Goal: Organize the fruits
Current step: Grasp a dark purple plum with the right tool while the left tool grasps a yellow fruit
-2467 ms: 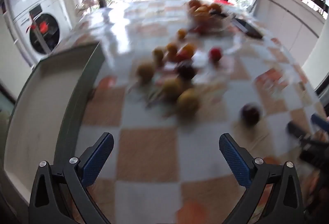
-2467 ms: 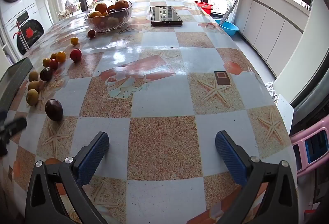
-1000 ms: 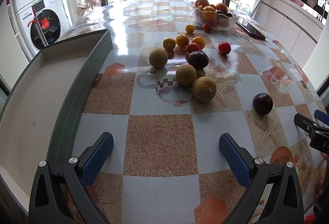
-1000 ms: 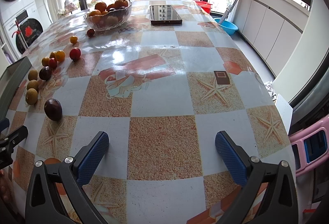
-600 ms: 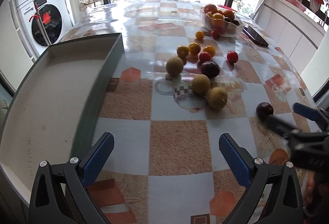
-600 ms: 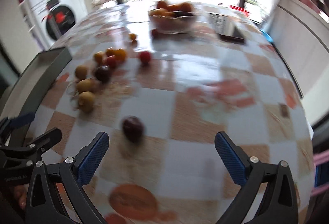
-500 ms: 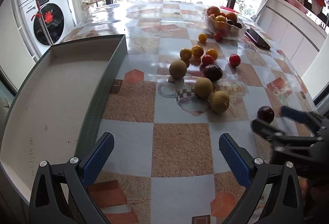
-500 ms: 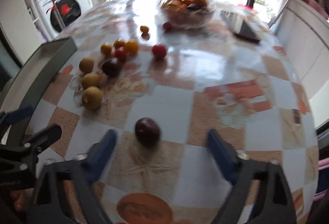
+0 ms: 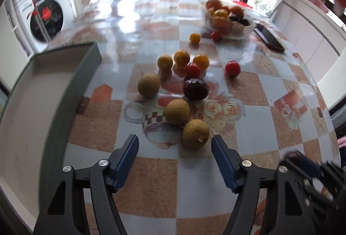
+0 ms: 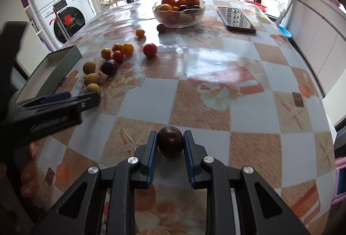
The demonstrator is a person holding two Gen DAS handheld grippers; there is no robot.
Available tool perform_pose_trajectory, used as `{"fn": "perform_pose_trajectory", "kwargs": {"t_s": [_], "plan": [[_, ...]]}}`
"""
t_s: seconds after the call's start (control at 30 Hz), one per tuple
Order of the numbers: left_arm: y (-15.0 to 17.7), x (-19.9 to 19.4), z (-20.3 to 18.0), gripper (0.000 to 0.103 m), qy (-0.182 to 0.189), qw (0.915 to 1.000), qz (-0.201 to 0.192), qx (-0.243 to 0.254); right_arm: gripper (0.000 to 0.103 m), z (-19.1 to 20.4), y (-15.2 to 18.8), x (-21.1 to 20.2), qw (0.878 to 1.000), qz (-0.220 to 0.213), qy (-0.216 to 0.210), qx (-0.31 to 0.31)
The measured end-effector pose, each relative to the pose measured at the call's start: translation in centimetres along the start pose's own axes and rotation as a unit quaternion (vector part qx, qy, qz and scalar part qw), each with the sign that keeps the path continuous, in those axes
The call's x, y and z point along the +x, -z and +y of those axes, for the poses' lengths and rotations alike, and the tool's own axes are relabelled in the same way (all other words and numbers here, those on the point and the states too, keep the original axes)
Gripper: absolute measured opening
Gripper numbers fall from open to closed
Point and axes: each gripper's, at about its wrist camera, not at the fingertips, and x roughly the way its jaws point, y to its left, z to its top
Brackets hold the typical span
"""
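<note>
My right gripper [image 10: 170,142] is shut on a dark purple plum [image 10: 170,141] near the table's front. My left gripper [image 9: 175,144] is open, just in front of a yellow-brown round fruit [image 9: 195,134]; it also shows at the left of the right wrist view [image 10: 64,99]. Beyond lie two more yellow-brown fruits [image 9: 177,111], a second dark plum [image 9: 195,89], small orange fruits [image 9: 181,57] and red tomatoes [image 9: 232,68]. A green-sided box [image 9: 64,92] with a pale inside stands at the left.
A glass bowl [image 10: 179,12] full of oranges stands at the back of the table. A black phone [image 10: 235,19] lies to its right. The tablecloth is checkered. Washing machines stand at the far left, white cabinets at the right.
My right gripper swung left to the lone dark plum and closed on it. My left gripper moved forward to the yellow-brown fruits and narrowed its opening.
</note>
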Motion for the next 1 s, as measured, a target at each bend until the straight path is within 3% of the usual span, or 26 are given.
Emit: {"fn": "perform_pose_trajectory", "kwargs": {"t_s": [0.07, 0.13, 0.27, 0.37, 0.53, 0.73, 1.0], "plan": [[0.0, 0.2, -0.1, 0.059, -0.014, 0.9998, -0.004, -0.009, 0.026, -0.3, 0.2, -0.2, 1.000, -0.001, -0.002, 0.004], [0.1, 0.0, -0.3, 0.027, -0.017, 0.9998, -0.012, -0.004, 0.026, -0.5, 0.4, -0.4, 1.000, -0.001, -0.004, 0.007], [0.6, -0.7, 1.1, 0.027, 0.018, 0.9996, -0.012, -0.018, 0.026, -0.3, 0.7, -0.8, 1.000, 0.001, -0.008, 0.009], [1.4, -2.3, 2.1, 0.027, 0.024, 0.9992, -0.030, -0.009, 0.026, 0.0, 0.8, -0.9, 1.000, 0.005, -0.011, 0.008], [2.2, -5.6, 4.9, 0.027, 0.013, 0.9975, -0.069, 0.004, 0.026, 1.4, 0.6, -0.7, 1.000, 0.014, -0.019, 0.003], [1.8, -7.4, 9.6, 0.027, -0.009, 0.9955, -0.093, -0.018, 0.026, 4.3, -0.1, -0.1, 0.999, 0.027, -0.035, -0.009], [2.8, -6.6, 17.2, 0.027, -0.064, 0.9922, -0.085, -0.066, 0.026, 10.8, -2.3, 0.6, 0.995, 0.040, -0.084, -0.046]]}}
